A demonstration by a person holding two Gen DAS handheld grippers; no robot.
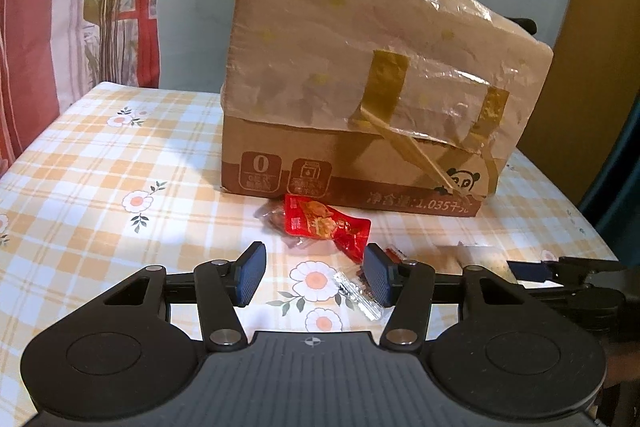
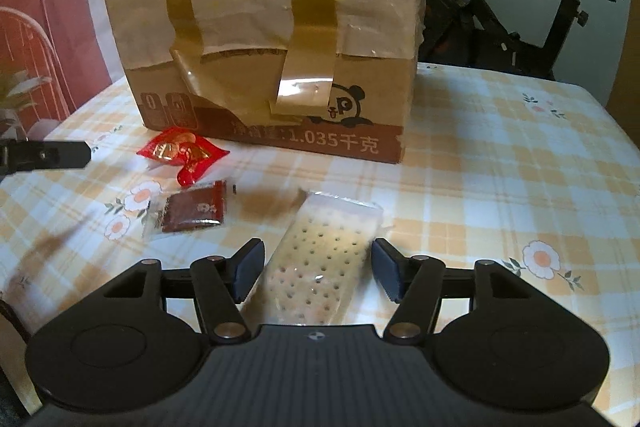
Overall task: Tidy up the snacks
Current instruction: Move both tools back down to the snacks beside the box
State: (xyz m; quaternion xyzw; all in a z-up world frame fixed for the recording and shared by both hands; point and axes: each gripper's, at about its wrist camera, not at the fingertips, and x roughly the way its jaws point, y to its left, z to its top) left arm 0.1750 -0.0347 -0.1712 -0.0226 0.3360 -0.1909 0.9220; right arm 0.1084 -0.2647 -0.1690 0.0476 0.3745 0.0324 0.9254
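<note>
Crackers (image 2: 320,263) in a clear wrapper lie between the half-open pads of the right gripper (image 2: 318,269), apparently not pinched yet (a hard squeeze could crush them, a light one let the slick film slide). Left gripper (image 1: 314,275) hangs half open and empty, its right pad over a small clear packet (image 1: 360,291); farther off, the red snack pouch (image 1: 326,225) lies just before the taped cardboard box (image 1: 360,87), which a forward reach could bump.

snack packets (image 2: 182,151) before box (image 2: 260,27), on table (image 2: 500,167)
</note>
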